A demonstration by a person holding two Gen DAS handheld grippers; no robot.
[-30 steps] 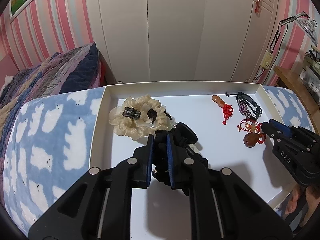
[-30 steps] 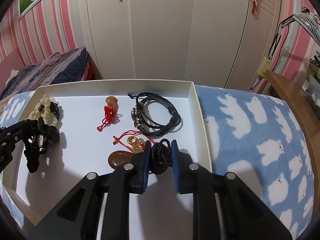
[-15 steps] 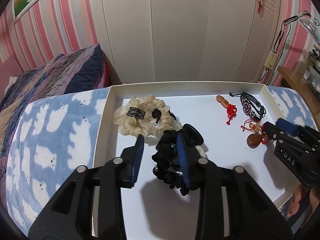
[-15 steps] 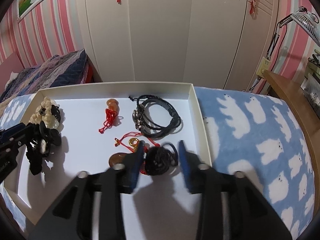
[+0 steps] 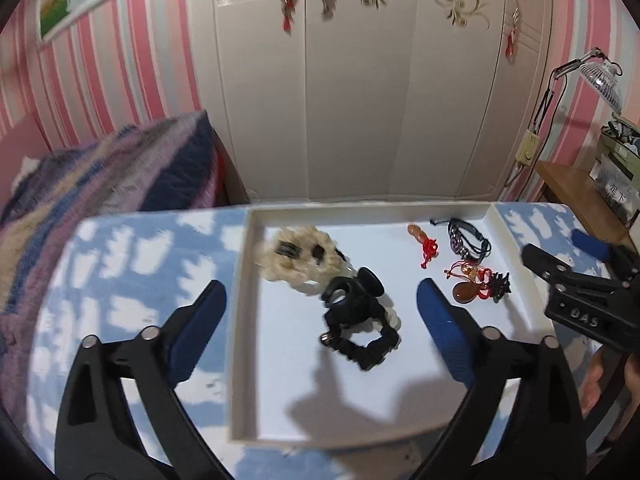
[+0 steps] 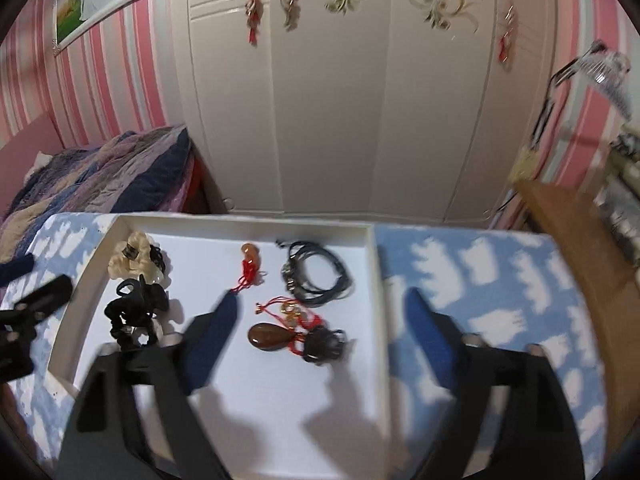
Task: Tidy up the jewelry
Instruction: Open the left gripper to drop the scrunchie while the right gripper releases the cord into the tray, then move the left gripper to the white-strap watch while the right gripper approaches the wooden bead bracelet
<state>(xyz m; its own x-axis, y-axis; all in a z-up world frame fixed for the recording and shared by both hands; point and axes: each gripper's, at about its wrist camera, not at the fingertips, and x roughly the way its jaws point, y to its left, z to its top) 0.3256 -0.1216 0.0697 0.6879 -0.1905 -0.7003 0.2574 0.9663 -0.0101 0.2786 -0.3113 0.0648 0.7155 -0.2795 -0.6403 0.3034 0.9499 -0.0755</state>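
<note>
Both claws hang spread and empty: the left claw (image 5: 320,312) above the black scrunchie (image 5: 360,330), the right claw (image 6: 320,312) above the dark beaded piece (image 6: 322,344), all inside the white tray (image 5: 240,320). Withdraw each straight upward, I judge, so no finger snags cords.

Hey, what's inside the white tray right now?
The white tray holds a cream scrunchie, black hair ties, a black cord bracelet, an orange pendant, a brown pendant and a dark bead bracelet. Anything beneath the scrunchie is hidden.

Left wrist view: the white tray (image 5: 240,320) is being overlooked from its left, near.
Right wrist view: the tray's right half is being overlooked.
Shared: tray, wardrobe (image 6: 340,120).
</note>
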